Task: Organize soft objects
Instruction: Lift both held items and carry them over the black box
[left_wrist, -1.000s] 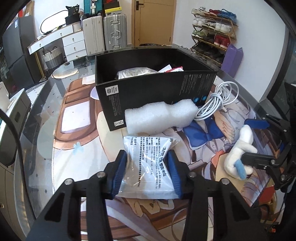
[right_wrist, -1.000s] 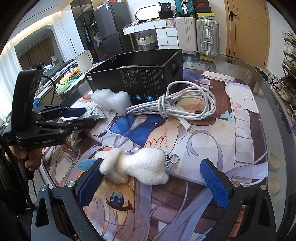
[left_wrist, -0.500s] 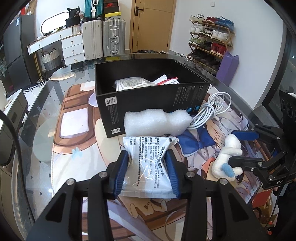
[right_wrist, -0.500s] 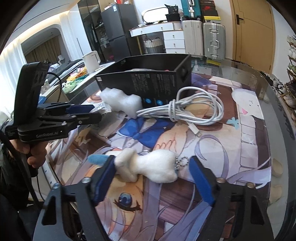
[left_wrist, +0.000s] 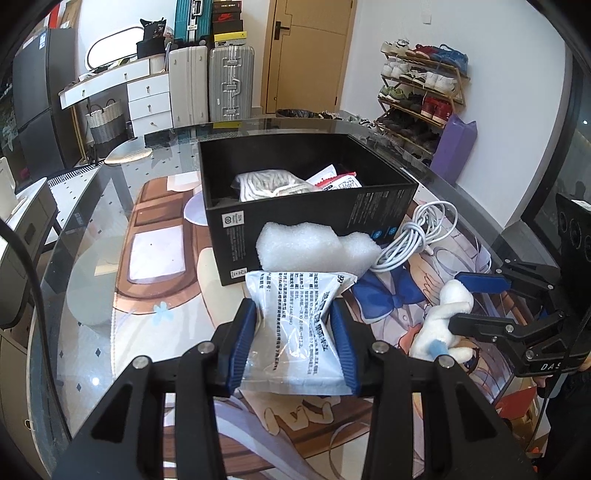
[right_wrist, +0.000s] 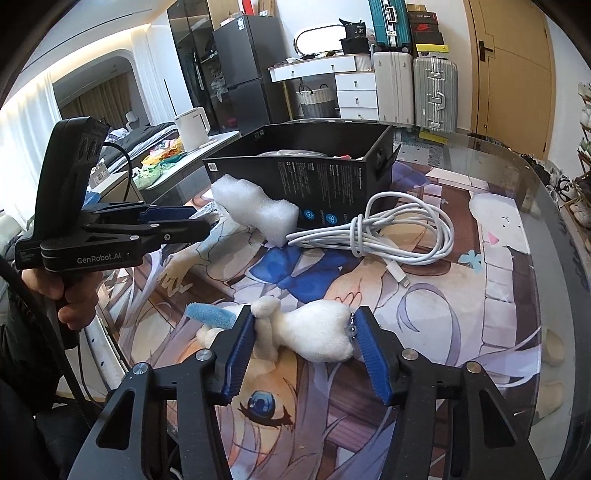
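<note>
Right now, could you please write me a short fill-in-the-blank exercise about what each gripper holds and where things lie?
1. The left gripper is shut on a printed plastic ____.
2. The right gripper has been closing around a white plush ____.
3. The foam block leans against the black ____.
4. The coiled white ____ lies beside the foam.

Missing: packet; toy; box; cable

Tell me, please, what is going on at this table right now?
A person is sorting soft things into the black box, one tool in each hand. The left tool is shut on a white plastic packet. The right tool has just been closing around a white plush toy on the mat; its pads appear to be meeting it. A foam piece and a coiled white cable lie beside the box, which already holds some packets.
</note>
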